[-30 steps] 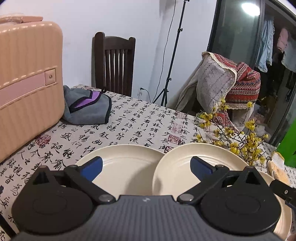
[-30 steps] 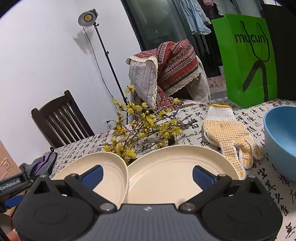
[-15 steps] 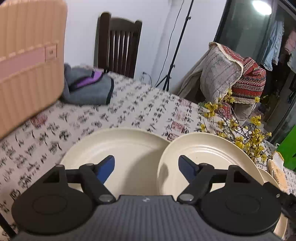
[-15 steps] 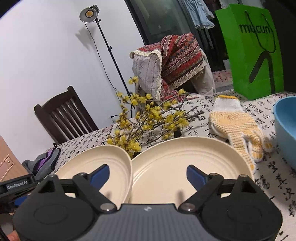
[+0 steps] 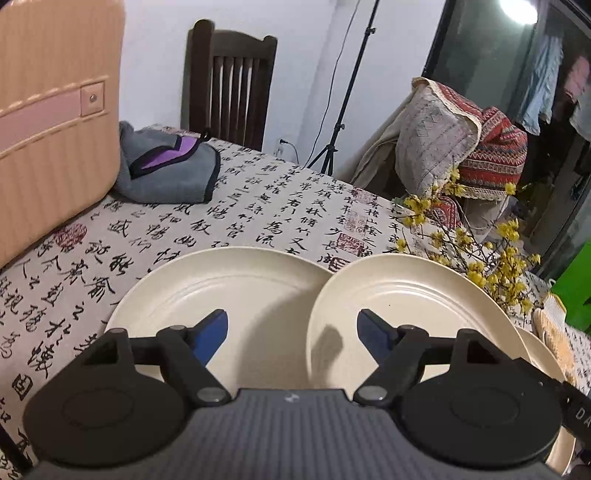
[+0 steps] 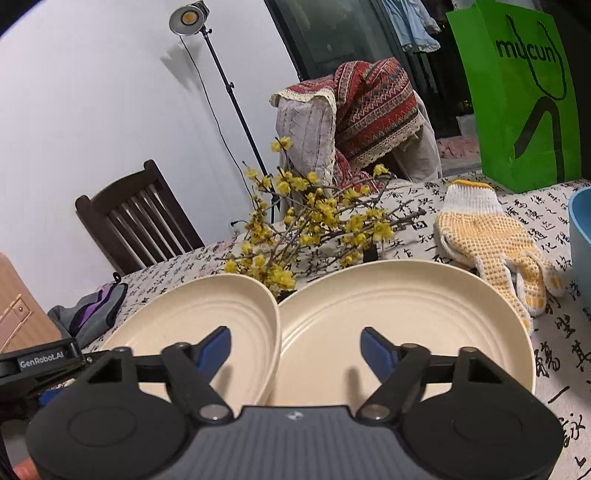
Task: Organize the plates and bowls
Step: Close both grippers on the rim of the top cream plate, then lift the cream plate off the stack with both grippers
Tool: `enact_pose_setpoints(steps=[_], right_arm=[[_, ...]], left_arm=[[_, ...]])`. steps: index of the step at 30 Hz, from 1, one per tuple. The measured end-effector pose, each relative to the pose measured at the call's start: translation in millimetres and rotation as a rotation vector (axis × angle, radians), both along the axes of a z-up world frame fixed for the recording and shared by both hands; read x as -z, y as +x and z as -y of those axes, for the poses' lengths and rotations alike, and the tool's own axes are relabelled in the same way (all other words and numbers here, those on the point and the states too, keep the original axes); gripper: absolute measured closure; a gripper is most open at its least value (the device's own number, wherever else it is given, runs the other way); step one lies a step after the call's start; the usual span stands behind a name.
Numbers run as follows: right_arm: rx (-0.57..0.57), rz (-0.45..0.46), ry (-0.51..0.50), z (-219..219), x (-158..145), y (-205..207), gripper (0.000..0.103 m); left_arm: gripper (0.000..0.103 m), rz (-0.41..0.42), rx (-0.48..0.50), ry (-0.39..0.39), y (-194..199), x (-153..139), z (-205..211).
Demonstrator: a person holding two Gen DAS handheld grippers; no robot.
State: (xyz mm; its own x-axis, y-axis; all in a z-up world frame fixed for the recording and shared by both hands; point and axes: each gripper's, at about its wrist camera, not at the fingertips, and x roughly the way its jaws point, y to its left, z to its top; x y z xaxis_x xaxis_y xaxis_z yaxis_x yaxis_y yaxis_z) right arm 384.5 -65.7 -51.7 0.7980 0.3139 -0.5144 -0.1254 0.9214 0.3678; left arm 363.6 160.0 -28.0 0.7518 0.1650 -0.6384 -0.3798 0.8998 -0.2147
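a: plates?
b: three cream plates in a row near the yellow flower branch [image 6: 314, 229]: left plate [image 5: 229, 291], middle plate [image 5: 402, 310] overlapping its rim, right plate [image 6: 406, 314].
a: tongs?
b: left gripper [image 5: 291, 328] jaws apart, holding nothing; right gripper [image 6: 295, 345] jaws just been closing, still apart, nothing clamped.
a: bowl?
b: blue bowl [image 6: 580, 236] right of the flower branch.

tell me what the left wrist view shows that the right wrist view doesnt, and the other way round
Only the left wrist view: a third cream plate peeking from under the middle one, and most of the pink suitcase.

Only the right wrist view: the blue bowl, the whole dotted work glove, the green paper bag and the lamp head.

Both: two cream plates with overlapping rims, the yellow flower branches, the grey pouch, the dark wooden chair and the calligraphy tablecloth.
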Motion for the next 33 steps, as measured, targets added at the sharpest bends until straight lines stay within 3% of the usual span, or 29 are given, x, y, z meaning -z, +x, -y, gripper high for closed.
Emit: enact_pose_setpoints(steps=[8, 16, 20, 26, 33], right_arm=[[-0.030, -0.029, 0.039, -2.9, 4.7, 3.4, 0.051], [-0.035, -0.034, 0.043, -4.6, 6.3, 3.4, 0.064], [-0.024, -0.046, 0.049, -4.2, 8.3, 4.2, 0.065], [-0.043, -0.034, 0.057, -7.1, 8.1, 3.6, 0.081], [-0.044, -0.020, 0.058, -6.5, 6.3, 1.7, 0.091]], left_arm=[[0.024, 0.021, 0.041, 0.035, -0.9, -0.1, 11.5], [0.031, 0.008, 0.047, -0.007, 1.9, 3.7, 6.7], [0.035, -0.003, 0.051, -0.044, 2.8, 6.3, 2.8], [0.055, -0.007, 0.064, -0.097, 4.0, 9.7, -1.2], [0.074, 0.007, 0.075, -0.105, 2.2, 7.1, 1.4]])
